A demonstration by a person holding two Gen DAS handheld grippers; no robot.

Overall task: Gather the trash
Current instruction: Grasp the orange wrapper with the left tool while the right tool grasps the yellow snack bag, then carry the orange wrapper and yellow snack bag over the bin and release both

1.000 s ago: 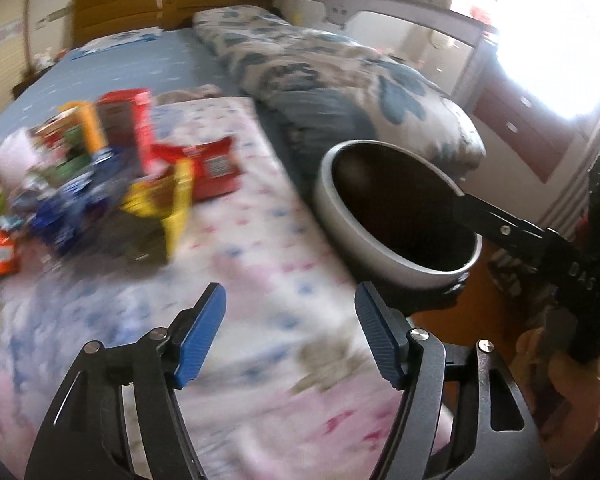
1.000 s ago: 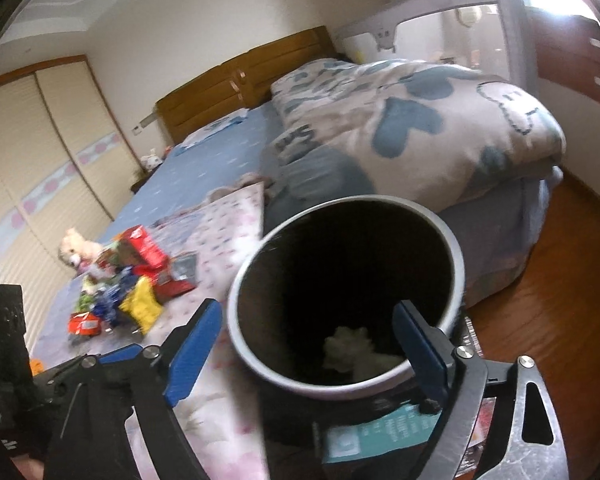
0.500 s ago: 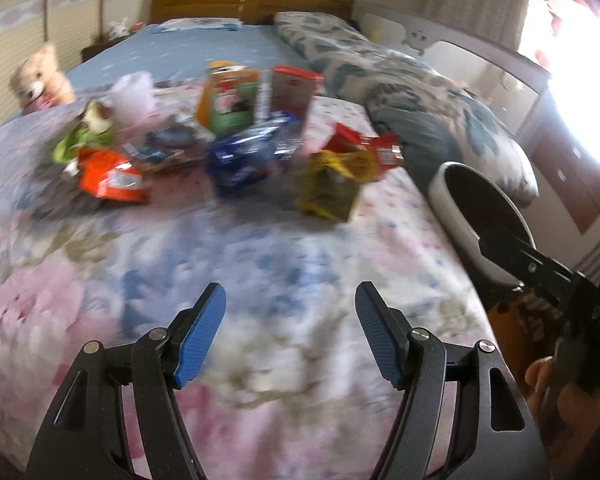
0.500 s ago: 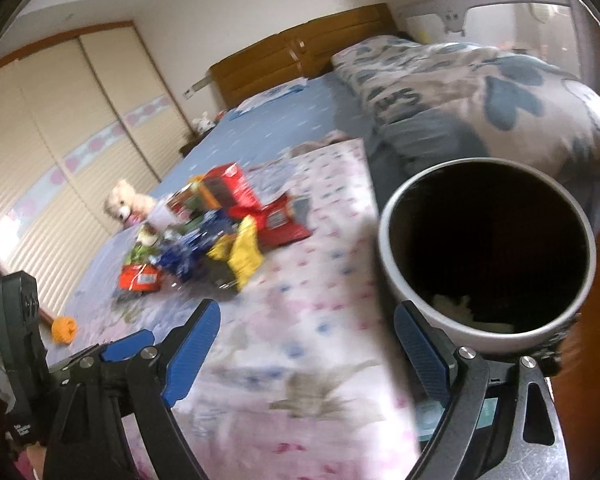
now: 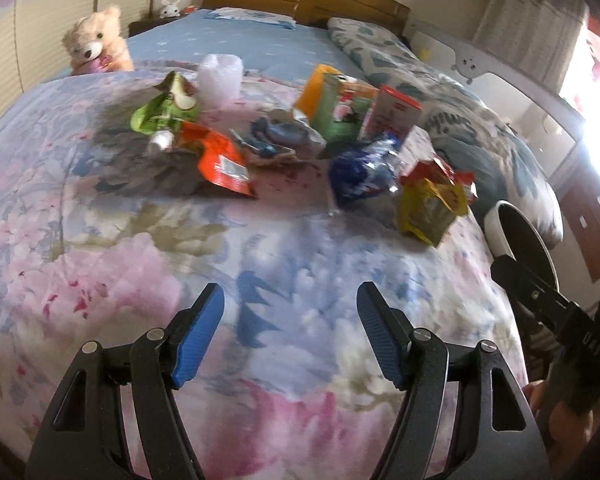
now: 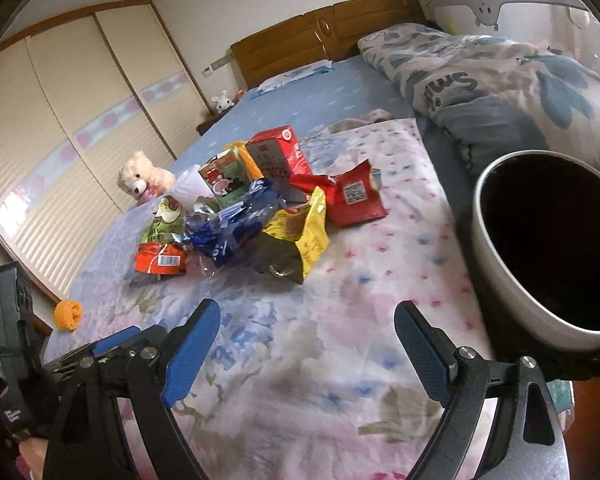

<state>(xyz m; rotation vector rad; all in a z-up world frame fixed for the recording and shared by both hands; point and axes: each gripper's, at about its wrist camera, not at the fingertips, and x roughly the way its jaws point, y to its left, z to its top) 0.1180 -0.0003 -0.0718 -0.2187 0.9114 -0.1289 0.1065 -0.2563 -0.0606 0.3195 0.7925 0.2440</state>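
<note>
Barely started, I'd say: whole wrapper pile (image 6: 256,216) (yellow bag (image 6: 300,236), red pouch (image 6: 352,196), cartons etc.) sits mid-bed, apart from trash bin (image 6: 496,264) at bed's edge; left gripper (image 5: 290,332) & right gripper (image 6: 308,352) both spread wide, nothing held.

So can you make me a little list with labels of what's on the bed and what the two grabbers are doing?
place: bed with a flowery blanket
trash: pile of wrappers and cartons in the middle of the blanket
nearest the bin: yellow bag, red packet
bin: trash can at the bed's edge
toy: teddy bear at the far side
left gripper: open, empty
right gripper: open, empty
</note>
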